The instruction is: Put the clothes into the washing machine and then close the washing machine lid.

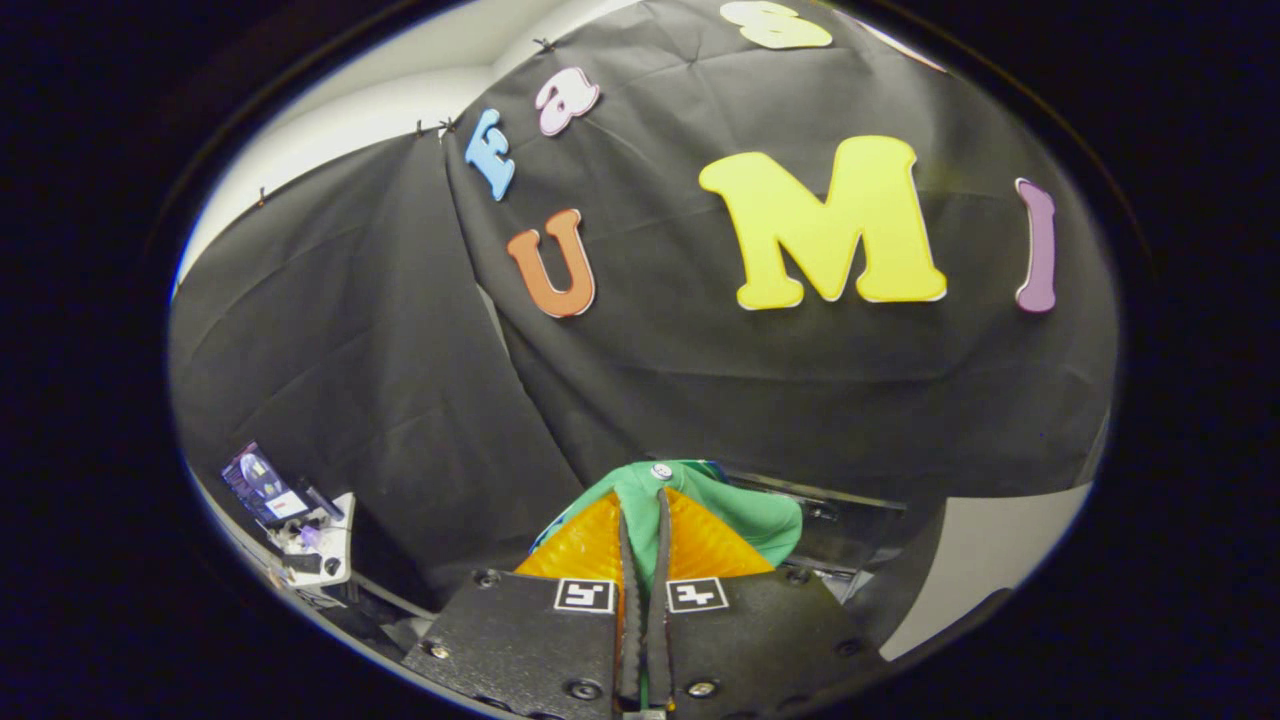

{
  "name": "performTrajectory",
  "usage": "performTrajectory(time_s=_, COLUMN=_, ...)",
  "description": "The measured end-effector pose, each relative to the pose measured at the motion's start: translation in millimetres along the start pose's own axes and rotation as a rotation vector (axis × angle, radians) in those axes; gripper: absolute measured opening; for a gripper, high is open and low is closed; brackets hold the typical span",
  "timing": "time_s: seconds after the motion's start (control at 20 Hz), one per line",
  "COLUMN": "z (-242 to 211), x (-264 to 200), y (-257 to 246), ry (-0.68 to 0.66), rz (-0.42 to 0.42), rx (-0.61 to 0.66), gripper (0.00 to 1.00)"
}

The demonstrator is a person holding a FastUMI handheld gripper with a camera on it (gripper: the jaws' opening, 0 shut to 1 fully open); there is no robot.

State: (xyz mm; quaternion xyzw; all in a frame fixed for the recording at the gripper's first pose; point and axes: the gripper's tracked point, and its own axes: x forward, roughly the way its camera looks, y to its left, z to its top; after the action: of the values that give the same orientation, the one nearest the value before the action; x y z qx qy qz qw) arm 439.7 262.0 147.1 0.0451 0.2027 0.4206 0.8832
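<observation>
The tool is clenched on a green garment, both fingers pressing a fold of it between them, the rest bunched just ahead of the tips. The cloth looks light, soft and limp, so it will likely sag and drape; a pinch on a gathered fold suits it, though a thin fold could slip. The tool points forward and slightly upward at the booth wall, lifted clear of the worktop.

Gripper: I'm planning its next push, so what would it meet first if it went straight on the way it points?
The gripper is shut on a green cloth, which goes along with it. Beyond that, probably the black booth wall; depth is unclear.
</observation>
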Motion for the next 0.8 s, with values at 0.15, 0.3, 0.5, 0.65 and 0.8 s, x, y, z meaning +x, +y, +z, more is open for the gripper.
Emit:
performTrajectory(time_s=0.15, z=-14, x=23, y=4, ry=0.026, rz=-0.002, rx=0.007, gripper=0.06)
performTrajectory(time_s=0.3, z=-36, x=50, y=0, ry=0.056, rz=-0.014, rx=0.044, gripper=0.06)
performTrajectory(time_s=0.5, z=-69, x=89, y=-14, ry=0.103, rz=-0.057, rx=0.102, gripper=0.06)
performTrajectory(time_s=0.65, z=-95, x=113, y=-26, ry=0.149, rz=-0.102, rx=0.166, gripper=0.06)
performTrajectory(time_s=0.8, z=-122, x=131, y=-43, ry=0.186, rz=-0.167, rx=0.205, gripper=0.06)
